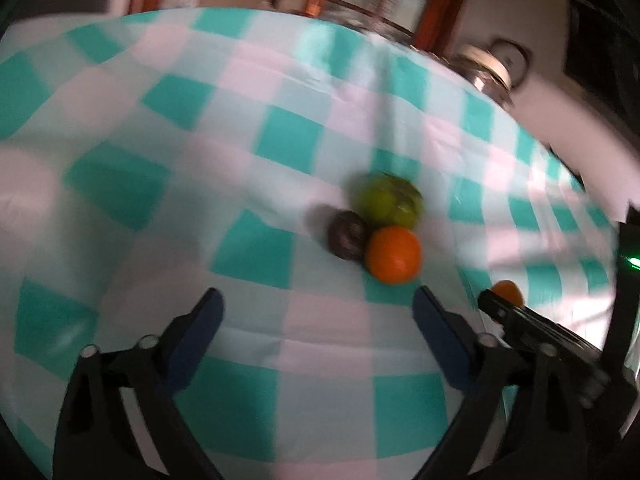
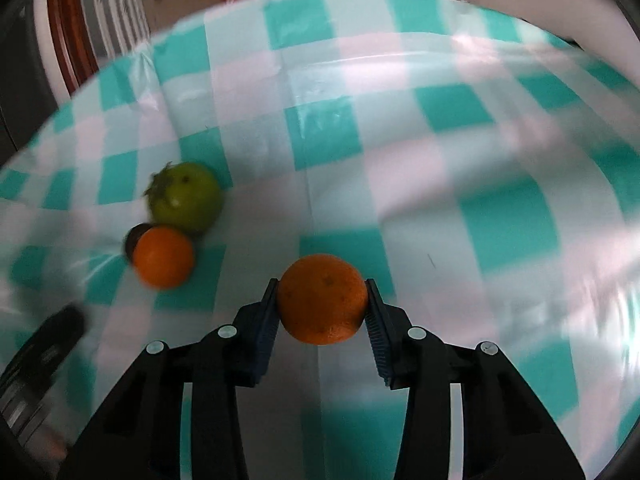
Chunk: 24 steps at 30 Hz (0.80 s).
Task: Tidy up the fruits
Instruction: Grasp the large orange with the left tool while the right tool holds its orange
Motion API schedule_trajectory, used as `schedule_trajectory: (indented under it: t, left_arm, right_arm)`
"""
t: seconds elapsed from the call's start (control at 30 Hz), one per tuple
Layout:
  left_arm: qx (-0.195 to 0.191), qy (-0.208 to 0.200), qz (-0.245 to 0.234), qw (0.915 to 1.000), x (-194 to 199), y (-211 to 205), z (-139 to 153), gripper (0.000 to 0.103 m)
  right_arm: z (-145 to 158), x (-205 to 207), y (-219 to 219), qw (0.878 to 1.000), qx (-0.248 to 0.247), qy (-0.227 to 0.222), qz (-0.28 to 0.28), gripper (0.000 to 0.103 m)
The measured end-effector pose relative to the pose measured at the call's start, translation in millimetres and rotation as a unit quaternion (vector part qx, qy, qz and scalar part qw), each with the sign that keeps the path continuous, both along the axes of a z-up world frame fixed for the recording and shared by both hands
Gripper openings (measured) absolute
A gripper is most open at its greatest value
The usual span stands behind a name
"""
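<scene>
My right gripper (image 2: 322, 300) is shut on an orange (image 2: 322, 298) and holds it over the teal checked tablecloth (image 2: 360, 100); this orange also shows in the left wrist view (image 1: 508, 292) behind the right gripper's tip. A second orange (image 1: 394, 255) lies on the cloth touching a dark round fruit (image 1: 347, 235) and a green fruit (image 1: 386, 202). The same cluster shows in the right wrist view: orange (image 2: 163, 257), dark fruit (image 2: 134, 238), green fruit (image 2: 186, 196). My left gripper (image 1: 316, 308) is open and empty, just short of the cluster.
A glass jar (image 1: 490, 68) stands at the far right edge of the table, with a larger glass vessel (image 1: 360, 12) beyond the far edge. Wooden furniture (image 2: 68, 40) lies past the table. A white blurred shape (image 1: 20, 200) sits at the left.
</scene>
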<state>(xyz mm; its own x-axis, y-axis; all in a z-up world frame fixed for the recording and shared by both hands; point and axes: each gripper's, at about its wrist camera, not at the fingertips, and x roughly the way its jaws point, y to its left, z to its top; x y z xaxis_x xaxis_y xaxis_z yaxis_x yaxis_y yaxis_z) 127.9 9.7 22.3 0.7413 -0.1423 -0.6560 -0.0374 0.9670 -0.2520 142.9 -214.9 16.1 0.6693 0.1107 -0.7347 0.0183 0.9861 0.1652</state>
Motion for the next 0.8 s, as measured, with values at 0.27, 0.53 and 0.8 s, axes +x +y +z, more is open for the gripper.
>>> schedule_trajectory:
  t: [0.27,0.53,0.8]
  left_arm:
    - [0.012,0.041,-0.035,0.9985,43.2,-47.4,-9.5,0.060]
    - [0.053,0.069,-0.013,0.9961,78.7,-70.5,-16.4,0.046]
    - [-0.001,0.045,0.004,0.9990,-1.2,-26.5,-6.8,0.045]
  right_arm:
    - [-7.3,-20.3,-32.0,0.995,0.094,-0.013,-0.025,0.041]
    - [-9.7,-20.5,-31.9,0.991,0.133,-0.009,-0.011,0.041]
    - [-12.6,-20.5,-34.5,0.989,0.148,-0.010,-0.010,0.041]
